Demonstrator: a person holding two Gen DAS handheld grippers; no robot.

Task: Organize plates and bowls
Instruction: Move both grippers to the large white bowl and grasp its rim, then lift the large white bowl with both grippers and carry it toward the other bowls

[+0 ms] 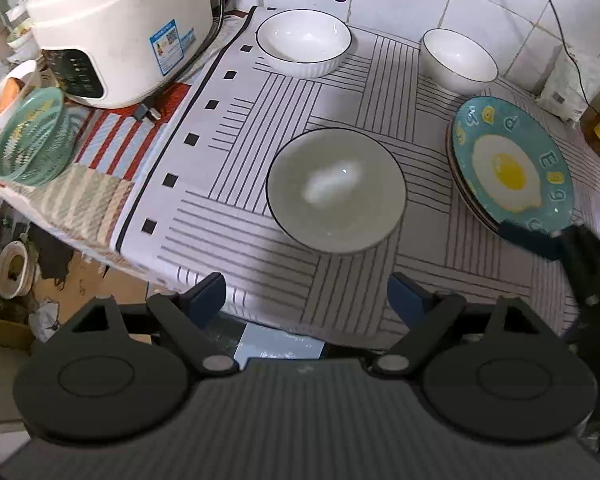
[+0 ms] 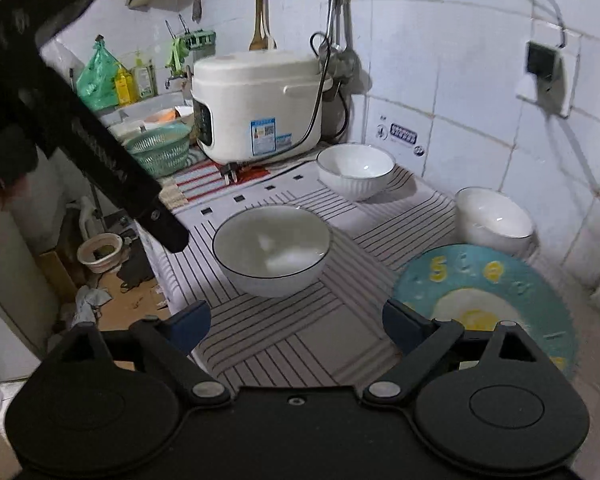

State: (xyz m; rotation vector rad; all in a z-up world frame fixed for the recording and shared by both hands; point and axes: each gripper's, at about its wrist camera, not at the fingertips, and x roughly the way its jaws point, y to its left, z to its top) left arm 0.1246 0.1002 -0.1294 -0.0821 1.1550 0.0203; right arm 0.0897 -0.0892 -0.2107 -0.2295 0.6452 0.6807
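- The left gripper [image 1: 306, 300] is hovering above the near edge of a counter covered with a striped cloth [image 1: 236, 216]; its two fingers are standing wide apart with nothing between them.
- The right gripper [image 2: 296, 322] is also standing wide open and empty, over the near edge of the same cloth, with its right finger just in front of the plate stack.
- A large white bowl with a dark rim [image 1: 336, 190] is sitting upright in the middle of the cloth, ahead of both grippers and touching neither.
- A ribbed white bowl [image 1: 304, 42] is sitting farther back, near the tiled wall.
- A smaller, deeper white bowl [image 1: 458, 60] is sitting at the back right, just behind the plates.
- A teal plate with a fried-egg picture [image 1: 512, 160] is lying on top of a short stack of plates at the right.
- A white rice cooker [image 1: 116, 28] is standing at the back left, and a green plastic basket [image 1: 32, 140] is lying tilted beside it.
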